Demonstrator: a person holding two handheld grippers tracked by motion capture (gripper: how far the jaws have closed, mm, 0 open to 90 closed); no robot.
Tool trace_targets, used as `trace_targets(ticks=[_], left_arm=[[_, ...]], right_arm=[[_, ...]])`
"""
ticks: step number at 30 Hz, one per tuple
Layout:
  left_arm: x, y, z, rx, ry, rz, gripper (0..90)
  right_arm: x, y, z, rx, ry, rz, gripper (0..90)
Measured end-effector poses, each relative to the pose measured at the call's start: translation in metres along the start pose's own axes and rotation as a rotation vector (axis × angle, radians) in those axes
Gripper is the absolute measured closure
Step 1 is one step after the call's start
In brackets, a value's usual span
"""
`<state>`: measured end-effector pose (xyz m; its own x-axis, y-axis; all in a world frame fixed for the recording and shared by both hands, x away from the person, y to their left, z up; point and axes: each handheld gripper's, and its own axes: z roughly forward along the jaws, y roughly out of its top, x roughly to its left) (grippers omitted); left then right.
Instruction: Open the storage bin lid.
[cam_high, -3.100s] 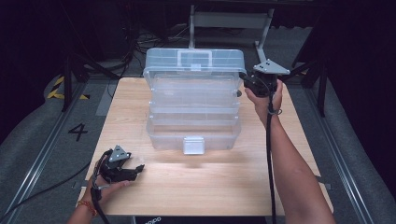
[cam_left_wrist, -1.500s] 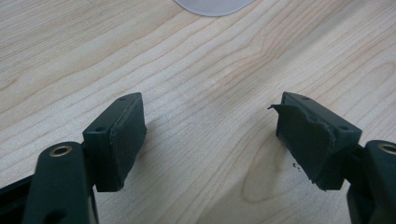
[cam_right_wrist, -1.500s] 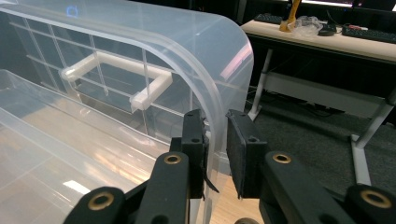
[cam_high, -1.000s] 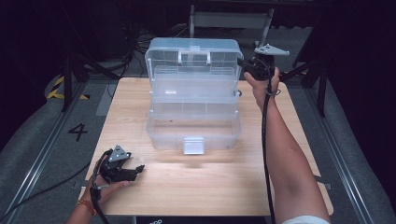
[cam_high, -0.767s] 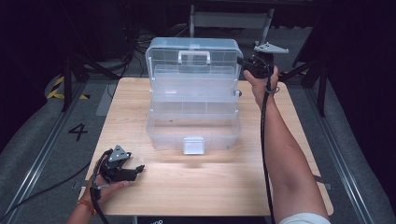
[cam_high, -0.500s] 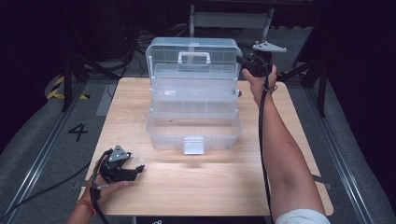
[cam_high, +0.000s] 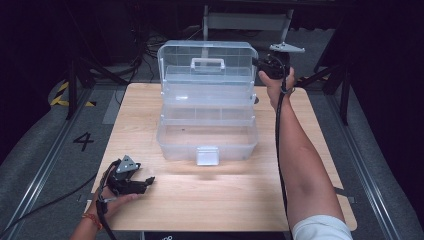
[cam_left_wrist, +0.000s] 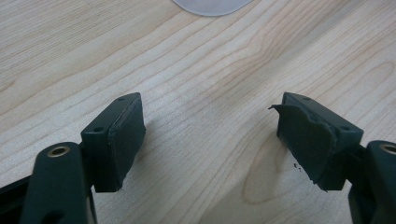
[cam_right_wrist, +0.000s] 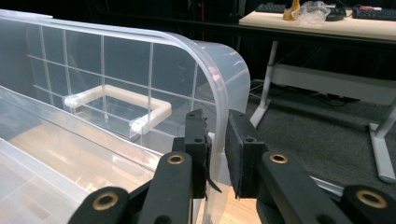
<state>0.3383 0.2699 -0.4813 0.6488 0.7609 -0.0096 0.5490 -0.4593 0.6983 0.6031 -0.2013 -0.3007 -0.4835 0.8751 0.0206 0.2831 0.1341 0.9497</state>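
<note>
While the right tool (cam_high: 261, 64) is pinching the edge of the clear lid (cam_high: 205, 62), its jaws narrow with the thin plastic wall between the pads, the lid is standing nearly upright at the back of the storage box (cam_high: 206, 135). That box is sitting in the middle of the desk (cam_high: 320, 150), its front latch (cam_high: 207, 156) hanging down toward the person. In the right gripper view the lid's rounded rim (cam_right_wrist: 219, 107) is running between the two black pads, and the white carry handle (cam_right_wrist: 116, 105) is showing through the plastic.

By my reading, the step in hand is swinging the lid fully open. The next move probably calls for carrying the rim a little farther back on its hinge, then releasing only once the lid is resting on its own.

The left tool (cam_high: 145, 184) is lying idle on the desk's near left corner, jaws wide and holding nothing.

Counted: one box, one lid, one handle, one latch, two stepped trays (cam_high: 207, 100) unfolding inside, two tools.
</note>
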Motion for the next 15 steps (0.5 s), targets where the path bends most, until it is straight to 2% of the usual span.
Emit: trace_targets(ticks=[8,15], left_arm=[[0.000,0.001,0.001,0.003,-0.003,-0.008,23.4],[0.001,0.002,0.002,0.005,0.003,0.006,22.9]], right_arm=[[-0.002,0.003,0.005,0.019,-0.009,0.000,80.1],[-0.005,0.003,0.017,0.034,-0.018,0.028,80.4]])
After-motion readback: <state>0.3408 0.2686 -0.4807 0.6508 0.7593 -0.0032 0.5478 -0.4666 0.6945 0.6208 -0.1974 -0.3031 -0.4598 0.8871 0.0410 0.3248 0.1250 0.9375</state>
